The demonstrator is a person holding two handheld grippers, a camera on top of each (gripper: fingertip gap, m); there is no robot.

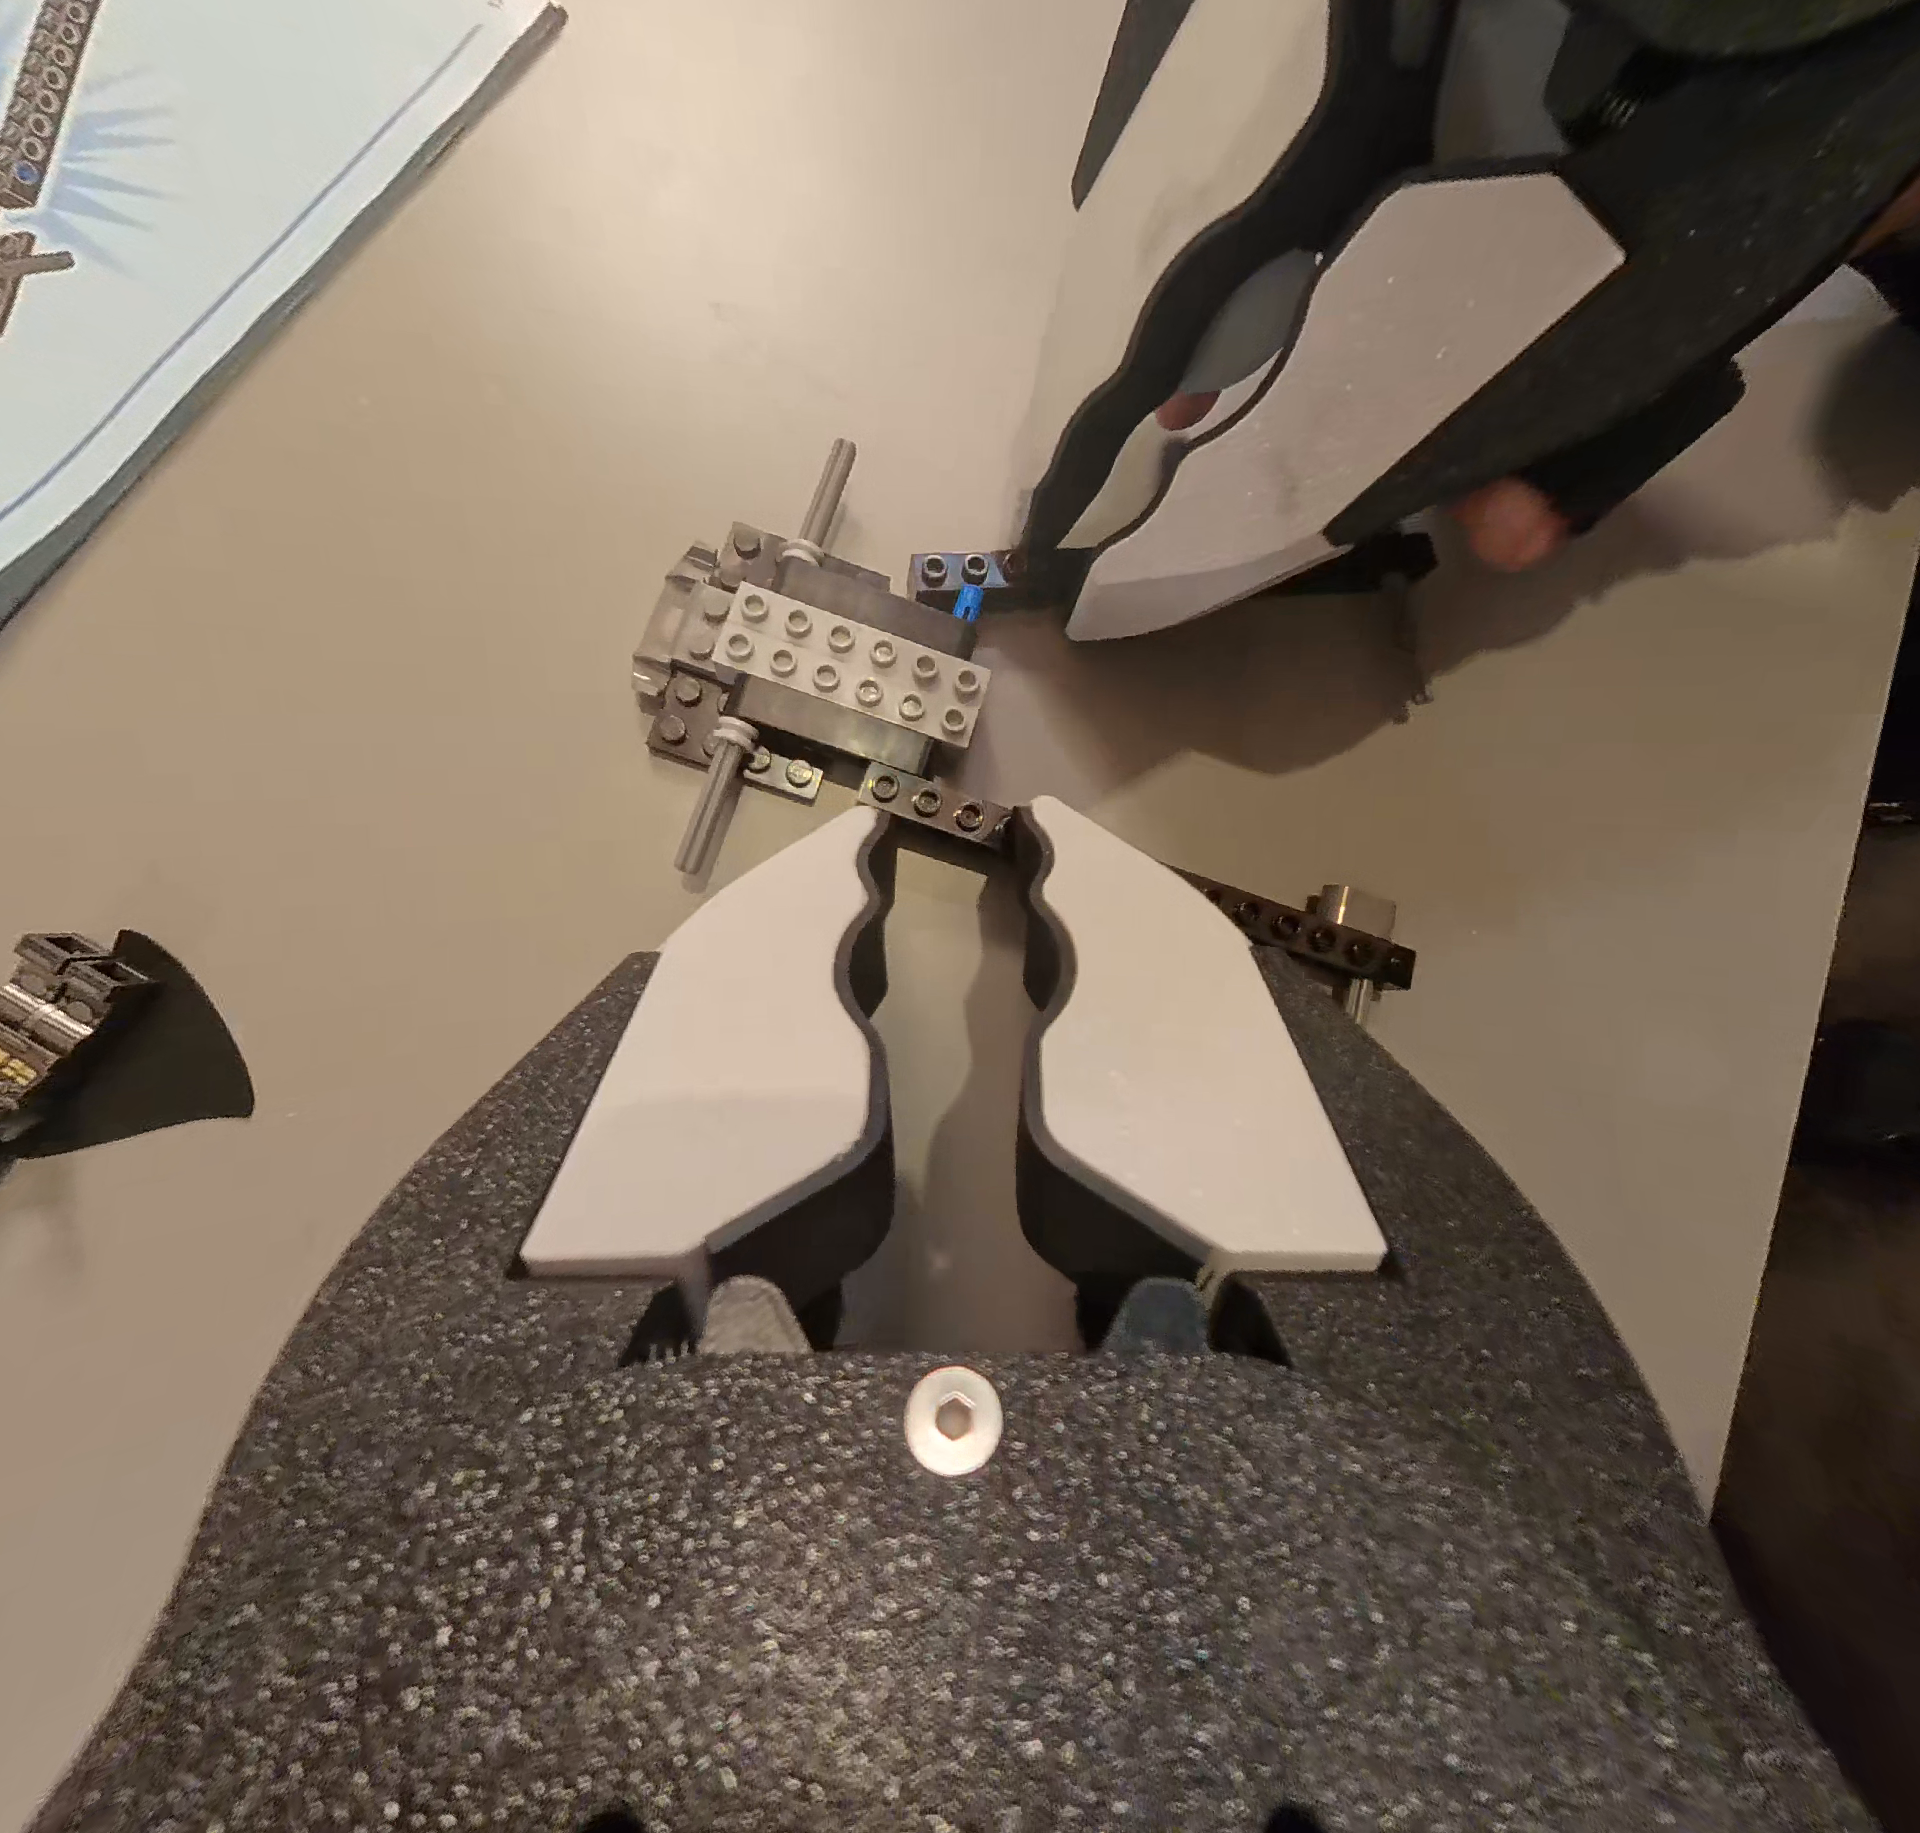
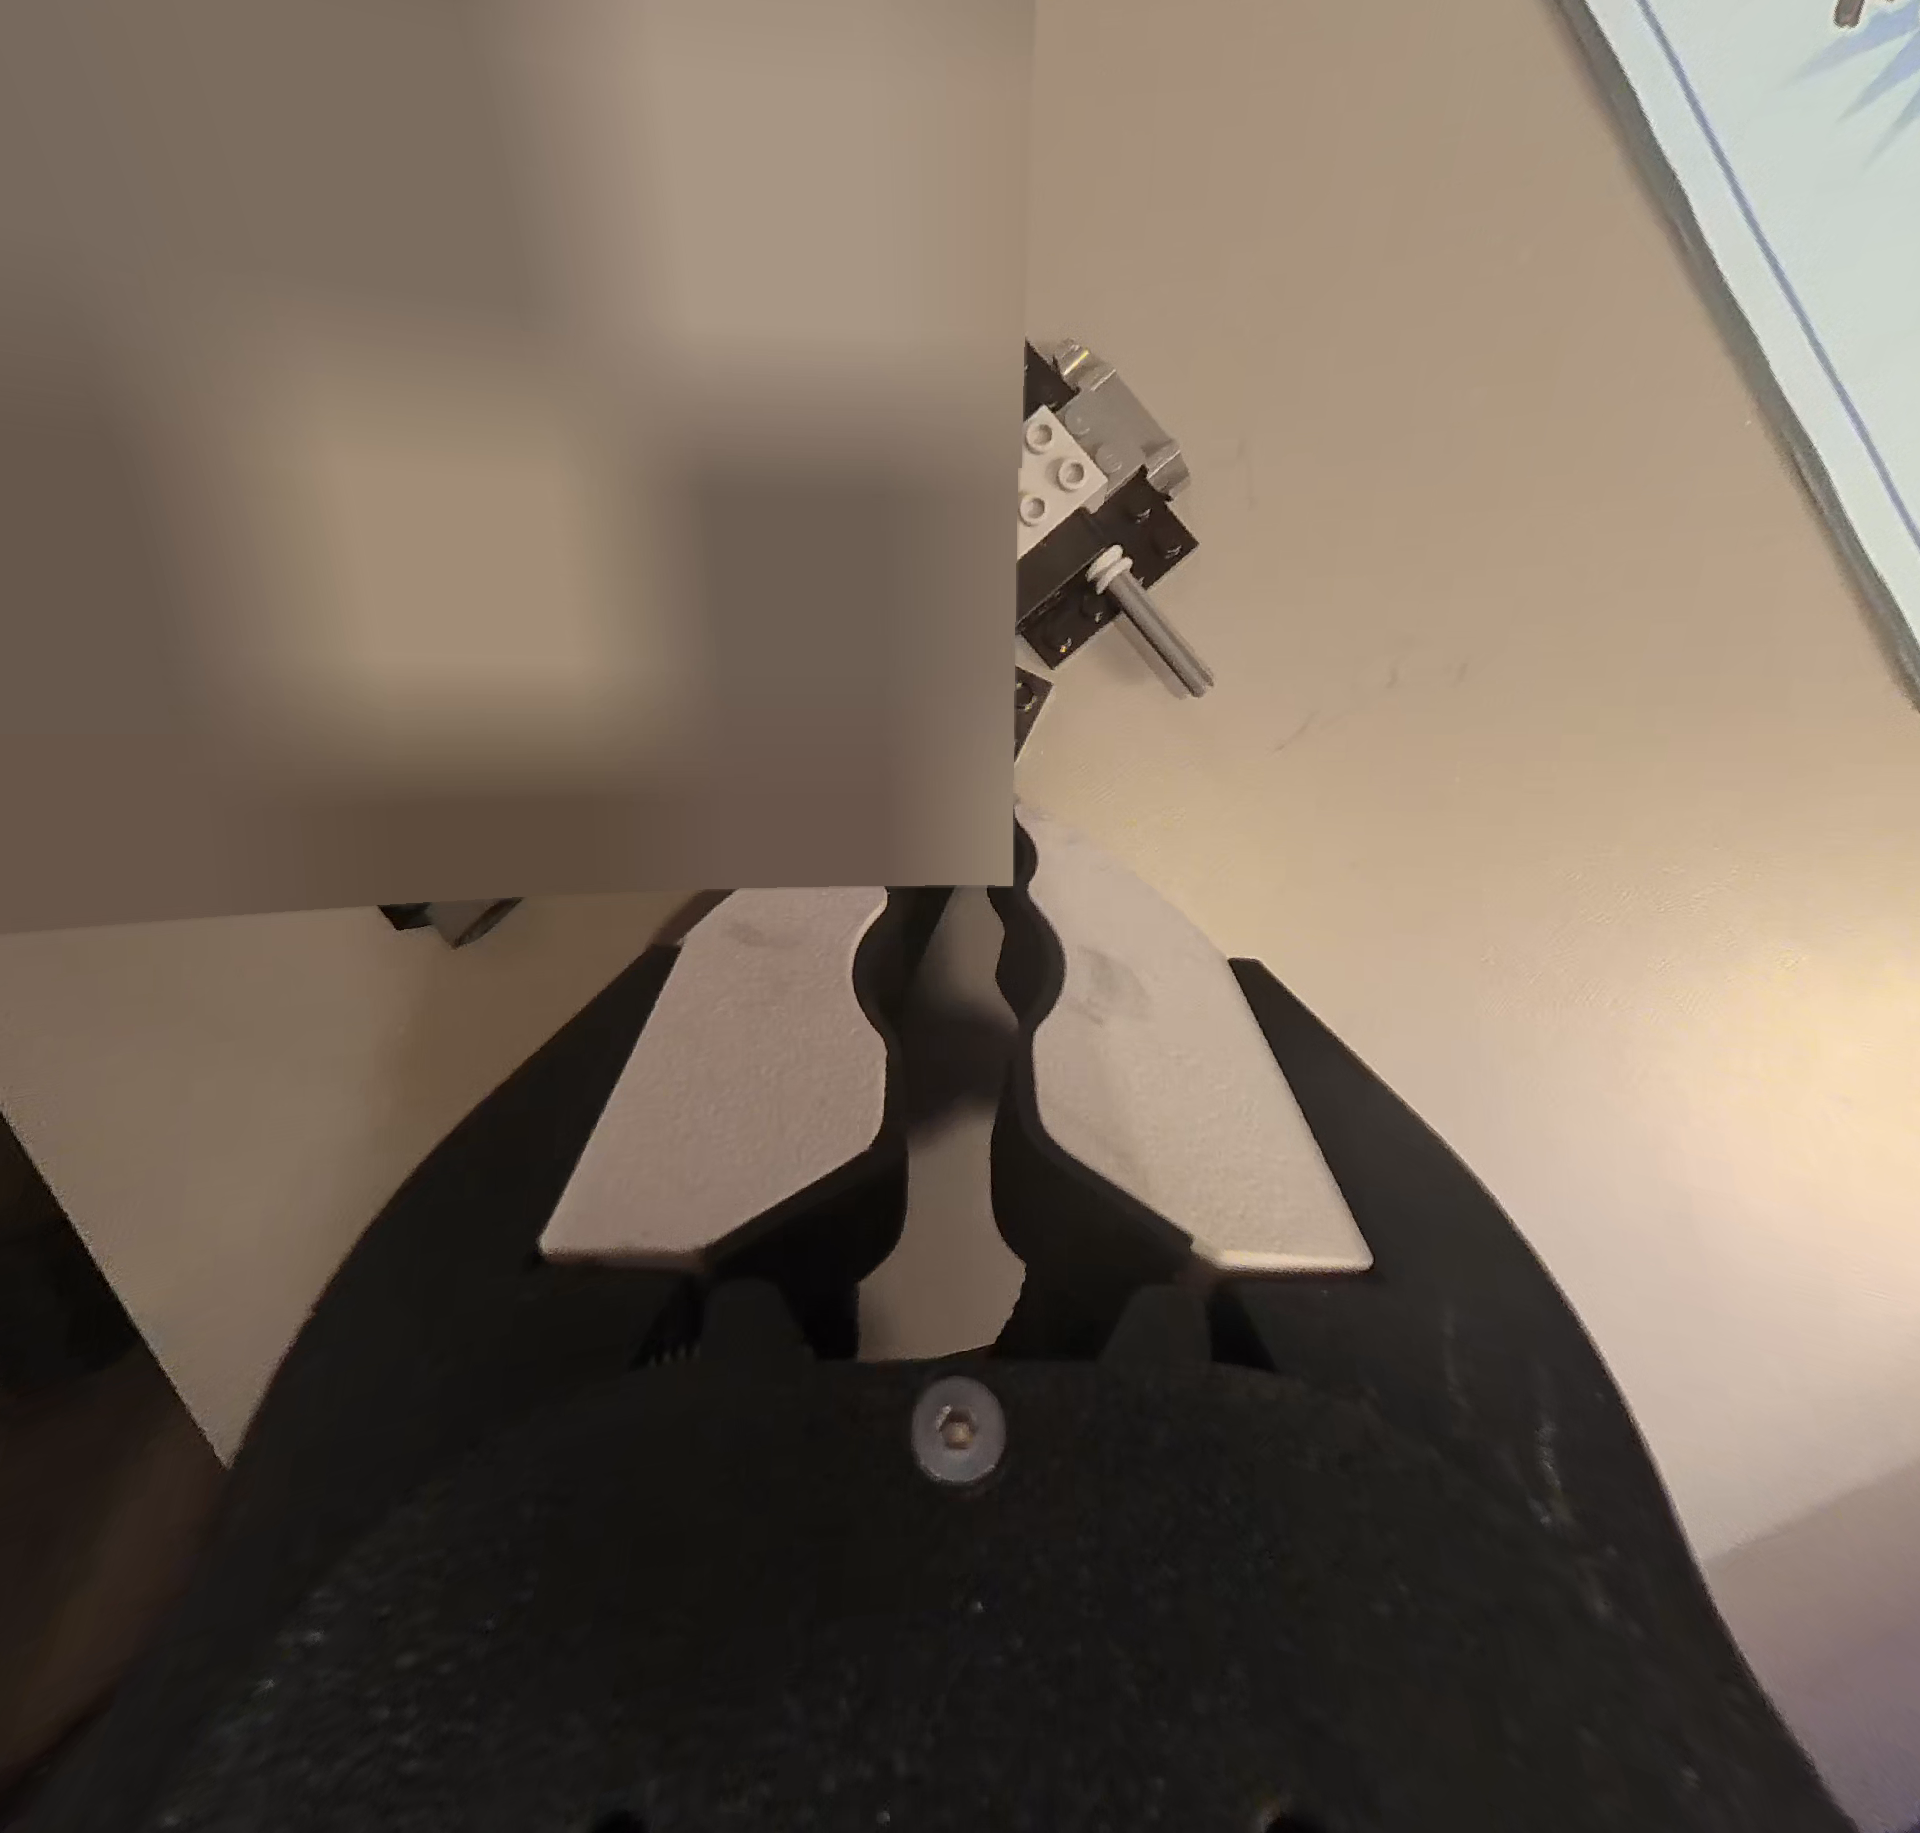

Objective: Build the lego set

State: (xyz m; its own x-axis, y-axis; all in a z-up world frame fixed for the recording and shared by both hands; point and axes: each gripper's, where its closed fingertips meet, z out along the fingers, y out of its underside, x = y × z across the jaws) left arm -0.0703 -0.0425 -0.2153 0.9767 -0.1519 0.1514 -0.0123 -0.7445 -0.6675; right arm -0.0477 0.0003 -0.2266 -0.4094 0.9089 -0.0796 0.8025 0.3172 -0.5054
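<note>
A small brick model (image 1: 821,661) lies on the beige table, topped by a light grey studded plate (image 1: 862,671) and crossed by a grey axle (image 1: 712,817). My left gripper (image 1: 951,812) stands open at the model's near side. The end of a long black holed beam (image 1: 935,801) lies across between its tips and runs on under its right finger. My right gripper (image 1: 1049,573) comes in from the upper right and is shut on the end of a dark studded brick (image 1: 956,573) with a blue pin (image 1: 968,601). In the right wrist view a blurred patch hides the fingertips; the fingers (image 2: 1122,1014) and part of the model (image 2: 1101,495) show.
An open instruction booklet (image 1: 208,225) lies at the far left and also shows in the right wrist view (image 2: 1818,277). A heap of dark parts (image 1: 94,1025) sits at the left edge. A metal cylinder (image 1: 1356,921) stands at the beam's far end, near the table's right edge (image 1: 1766,744). The left gripper's tips are roughly 5 centimetres from the right gripper's.
</note>
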